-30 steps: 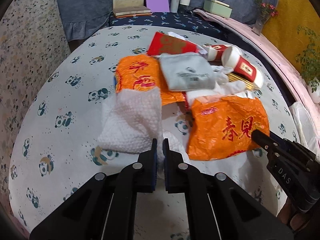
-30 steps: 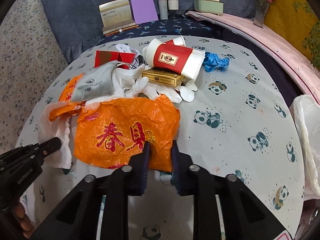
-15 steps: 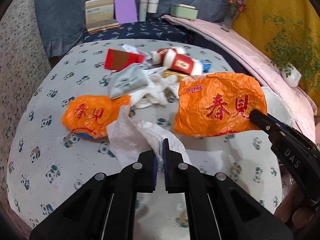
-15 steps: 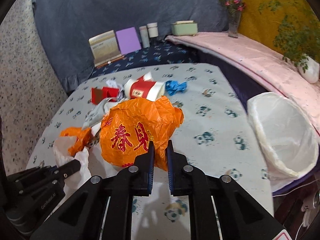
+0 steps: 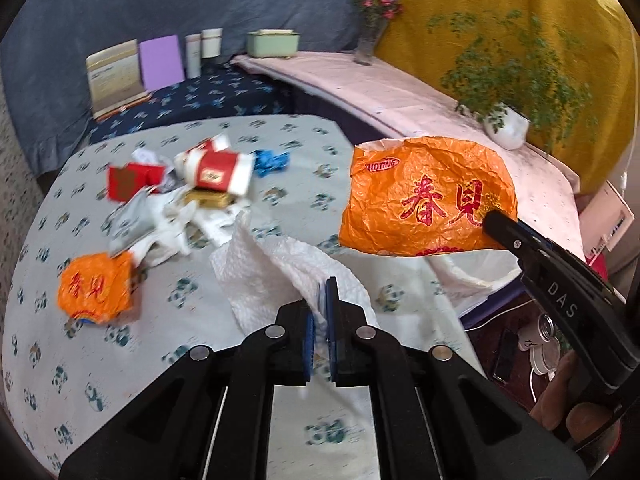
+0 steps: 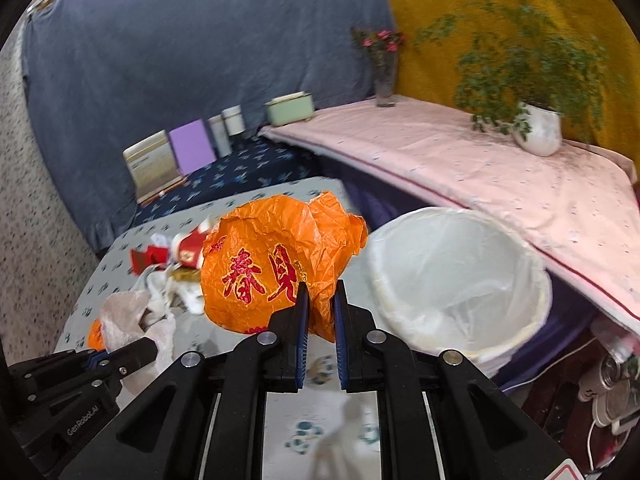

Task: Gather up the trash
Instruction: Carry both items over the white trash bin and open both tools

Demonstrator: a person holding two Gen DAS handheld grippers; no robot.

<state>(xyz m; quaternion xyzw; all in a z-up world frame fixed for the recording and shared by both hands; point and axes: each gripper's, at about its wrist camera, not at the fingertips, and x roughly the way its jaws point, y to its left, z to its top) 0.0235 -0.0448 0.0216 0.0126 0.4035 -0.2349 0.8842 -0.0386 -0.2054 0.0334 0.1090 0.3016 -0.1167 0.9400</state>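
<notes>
Gripping a crumpled white paper towel (image 5: 280, 272), the left gripper (image 5: 319, 300) has its two black fingers nearly together, with the towel pinched between the blue pads and lifted above the table (image 5: 280, 136). The towel's loose end stands up and fans out to the left of the fingers.

The right gripper (image 6: 319, 304) is also closed tight, on the lower edge of an orange bag (image 6: 276, 264) printed with red characters. The bag hangs clear of the table, puffed and wrinkled. Just to its right, near the table's edge, stands a bin (image 6: 532, 264) lined with a thin white plastic liner; its mouth is open. The bag is beside the bin's rim, not over its middle.

More trash lies on the panda-print tablecloth on the left part of the table: a second, smaller orange bag (image 5: 96, 286), a red and white paper cup (image 5: 218, 170) on its side, a flat red packet (image 5: 130, 180), a grey pouch (image 5: 134, 220), white crumpled material, a gold box (image 5: 208, 200), and a blue scrap (image 5: 270, 160) a little apart from the pile.

Beyond the table are a blue cloth backdrop, a yellow cloth, a pink-covered ledge (image 6: 460, 152) with a potted plant (image 6: 538, 128) and a vase of flowers (image 6: 384, 76).
</notes>
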